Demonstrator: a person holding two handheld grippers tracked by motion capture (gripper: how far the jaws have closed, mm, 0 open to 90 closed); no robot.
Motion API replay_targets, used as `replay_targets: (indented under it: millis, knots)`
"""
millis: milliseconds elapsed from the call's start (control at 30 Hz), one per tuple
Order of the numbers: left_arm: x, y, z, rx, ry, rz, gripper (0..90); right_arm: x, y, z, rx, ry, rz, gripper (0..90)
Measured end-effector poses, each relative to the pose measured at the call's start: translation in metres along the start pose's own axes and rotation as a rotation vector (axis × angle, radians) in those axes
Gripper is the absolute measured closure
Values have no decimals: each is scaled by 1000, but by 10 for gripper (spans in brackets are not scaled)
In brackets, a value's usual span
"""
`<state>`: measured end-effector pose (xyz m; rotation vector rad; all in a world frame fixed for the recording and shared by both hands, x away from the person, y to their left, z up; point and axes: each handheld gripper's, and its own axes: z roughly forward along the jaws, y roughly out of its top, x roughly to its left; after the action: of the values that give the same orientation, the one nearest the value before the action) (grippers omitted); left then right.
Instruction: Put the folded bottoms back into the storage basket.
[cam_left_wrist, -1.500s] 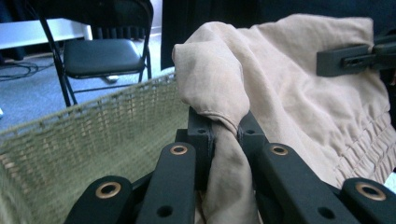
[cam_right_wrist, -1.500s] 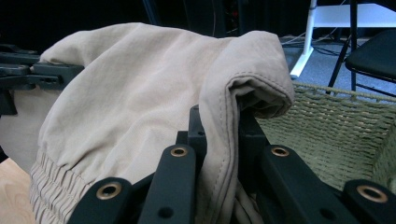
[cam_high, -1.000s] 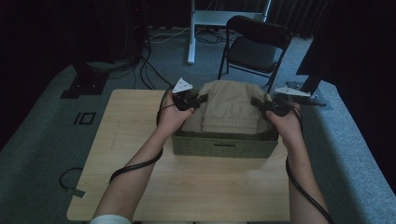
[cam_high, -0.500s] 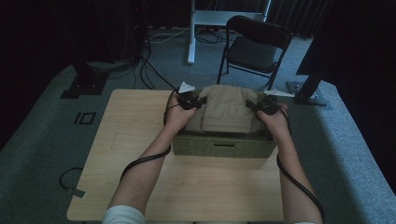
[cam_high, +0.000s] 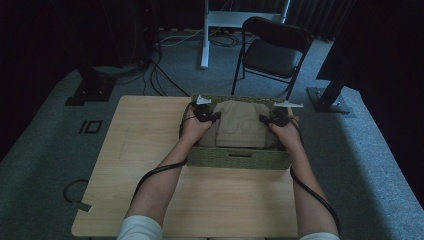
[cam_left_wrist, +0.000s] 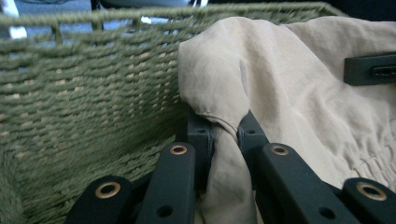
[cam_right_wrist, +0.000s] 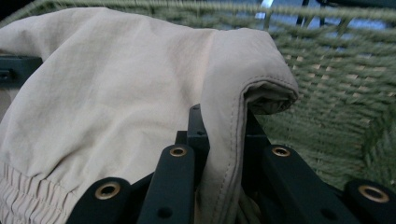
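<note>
Beige folded garment (cam_high: 241, 124), clenched at left and right edges by left gripper (cam_high: 206, 116) and right gripper (cam_high: 274, 119), has dropped into green woven basket (cam_high: 239, 159); release looks next.

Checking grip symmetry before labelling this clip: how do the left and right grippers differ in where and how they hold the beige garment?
The left gripper pinches the beige garment at its left edge, by the left wall of the green woven basket; the right gripper pinches the opposite edge, by the right wall. The left bites a bunched fold; the right bites a flatter stitched hem. Both are shut on the fabric, inside the basket.
</note>
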<state>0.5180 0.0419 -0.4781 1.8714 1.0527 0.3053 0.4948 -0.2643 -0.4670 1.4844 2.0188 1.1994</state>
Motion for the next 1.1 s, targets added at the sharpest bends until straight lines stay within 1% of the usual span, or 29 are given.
replay_targets:
  millis: [33, 100, 167, 200, 333, 400, 500, 533, 633, 700, 733, 767, 867, 900, 933, 967, 1000, 1033, 1067, 1100]
  knots:
    - [1, -2, 2, 9, 1, -8, 821, 0, -1, 2, 14, 0, -1, 799]
    - [1, -6, 7, 37, 9, -2, 820, 0, -4, 7, 34, -7, -10, 799]
    - [2, -7, 12, 59, 13, -13, 818, -1, -6, 12, 61, -13, -10, 799]
    - [2, -7, 13, 64, 14, -18, 818, -2, -8, 15, 70, -13, -6, 799]
    - [1, -7, 20, 92, 28, -11, 812, -6, -11, 21, 95, -16, 16, 798]
    - [2, -7, 22, 104, 32, -20, 804, -8, -12, 24, 111, -24, 22, 797]
    - [3, -6, 24, 112, 36, -19, 797, -9, -13, 27, 119, -27, 28, 797]
    - [3, -6, 26, 116, 37, -16, 796, -10, -13, 30, 137, -39, 34, 795]
    - [4, -7, 27, 123, 45, -15, 788, -10, -12, 34, 149, -46, 34, 793]
    - [4, -6, 27, 127, 50, -12, 783, -9, -12, 38, 162, -61, 31, 791]
    - [4, -6, 28, 125, 53, -11, 783, -9, -12, 38, 162, -61, 31, 791]
    - [4, -6, 28, 129, 55, -3, 774, -9, -13, 41, 173, -73, 25, 785]
    - [3, -5, 30, 133, 61, 7, 767, -9, -13, 42, 181, -80, 21, 770]
    - [4, -5, 30, 135, 67, 12, 744, -10, -13, 43, 185, -84, 22, 756]
    - [4, -5, 30, 138, 71, 13, 744, -10, -13, 43, 185, -90, 23, 731]
    - [4, -6, 30, 139, 74, 16, 730, -11, -13, 42, 194, -104, 15, 690]
    - [4, -6, 30, 139, 74, 16, 696, -11, -13, 42, 194, -104, 15, 690]
    - [4, -6, 30, 140, 81, 20, 661, -11, -12, 42, 191, -122, 5, 611]
    - [4, -5, 30, 133, 91, 18, 661, -11, -12, 42, 191, -122, 5, 611]
    - [5, -5, 30, 122, 101, 20, 563, -12, -12, 41, 170, -116, 11, 549]
